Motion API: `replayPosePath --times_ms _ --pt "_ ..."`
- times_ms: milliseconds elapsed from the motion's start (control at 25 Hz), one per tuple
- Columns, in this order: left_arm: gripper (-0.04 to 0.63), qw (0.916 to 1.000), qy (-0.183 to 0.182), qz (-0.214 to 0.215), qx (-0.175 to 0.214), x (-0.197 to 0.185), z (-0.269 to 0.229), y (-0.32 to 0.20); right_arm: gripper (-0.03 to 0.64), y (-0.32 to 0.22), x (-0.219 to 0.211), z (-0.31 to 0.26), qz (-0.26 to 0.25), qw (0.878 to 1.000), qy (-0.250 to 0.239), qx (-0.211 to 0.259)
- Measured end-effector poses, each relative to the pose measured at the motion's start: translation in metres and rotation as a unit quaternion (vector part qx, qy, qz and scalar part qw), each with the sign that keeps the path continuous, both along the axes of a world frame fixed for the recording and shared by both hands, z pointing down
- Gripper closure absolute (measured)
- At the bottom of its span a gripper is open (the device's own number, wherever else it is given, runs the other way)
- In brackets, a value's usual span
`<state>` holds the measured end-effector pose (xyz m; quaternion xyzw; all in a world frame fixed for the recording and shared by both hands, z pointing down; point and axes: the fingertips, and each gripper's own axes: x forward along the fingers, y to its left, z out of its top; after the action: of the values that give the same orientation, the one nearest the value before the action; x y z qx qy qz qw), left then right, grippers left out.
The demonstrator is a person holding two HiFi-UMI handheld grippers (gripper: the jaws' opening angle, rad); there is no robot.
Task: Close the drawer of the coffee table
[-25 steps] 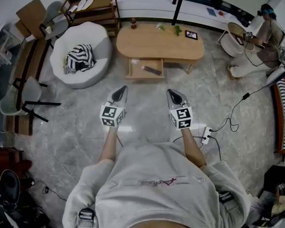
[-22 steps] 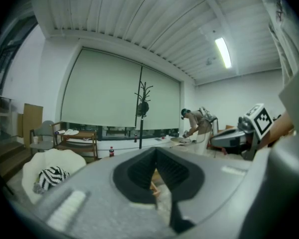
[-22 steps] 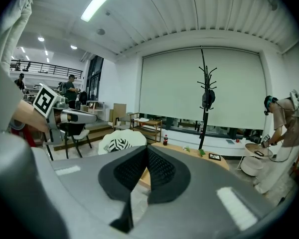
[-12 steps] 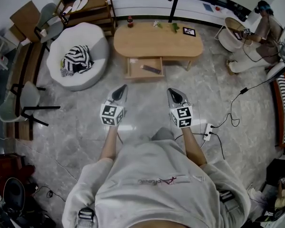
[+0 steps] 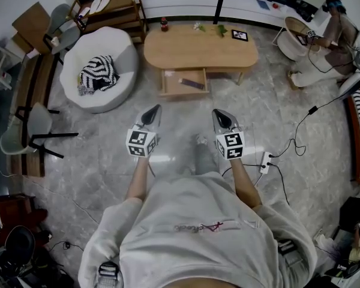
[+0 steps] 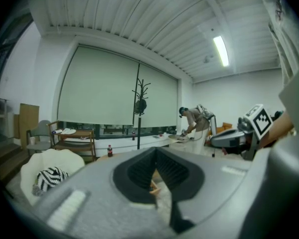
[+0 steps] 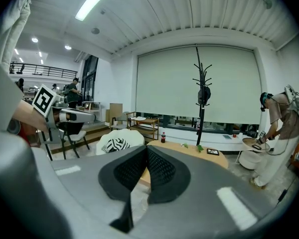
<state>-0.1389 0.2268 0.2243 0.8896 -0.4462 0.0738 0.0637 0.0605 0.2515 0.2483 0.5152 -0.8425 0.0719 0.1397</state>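
Still on the approach here. The coffee table (image 5: pixel 186 48) sits upper centre of the head view. Its drawer (image 5: pixel 175 89) is pulled out on the near side toward me, with a small dark object (image 5: pixel 191 84) lying inside that I can't identify.

What's new over the last second: a leg (image 5: pixel 201 153) swings forward into the middle of the frame, between the two tools, where a second ago there was only floor (image 5: pixel 180 122). The table barely shifts in the picture.

The left hand-held gripper (image 5: pixel 155 109) and the right hand-held gripper (image 5: pixel 218 114) keep the same side-by-side pose just below centre. Each has its jaws pressed together on nothing, as its own view confirms.

So I read this as walking, not reaching. The drawer is still open and well apart from both tools. I reckon closed jaws suit a plain push on the drawer front once I'm near.
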Motion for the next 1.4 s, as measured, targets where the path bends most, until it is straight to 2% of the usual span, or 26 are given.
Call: replayPosePath --times_ms 280,640,1080,1400 --pt "0.594 1.0000 -0.007 -0.002 -0.007 0.006 0.010 -0.007 0.611 -0.009 0.003 0.009 -0.003 1.000 -0.006 -0.003" --pt "0.594 0.9999 -0.012 -0.002 -0.007 0.018 0.013 -0.057 0.611 -0.058 0.018 0.018 0.002 1.000 -0.011 -0.007" --pt "0.594 0.9995 -0.013 -0.028 -0.010 0.027 0.010 -0.156 0.611 -0.168 0.030 0.015 -0.021 1.000 -0.010 -0.011" --pt "0.594 0.9981 -0.013 -0.060 -0.012 0.031 0.004 -0.233 0.612 -0.257 0.032 0.007 -0.060 0.998 -0.010 -0.011"
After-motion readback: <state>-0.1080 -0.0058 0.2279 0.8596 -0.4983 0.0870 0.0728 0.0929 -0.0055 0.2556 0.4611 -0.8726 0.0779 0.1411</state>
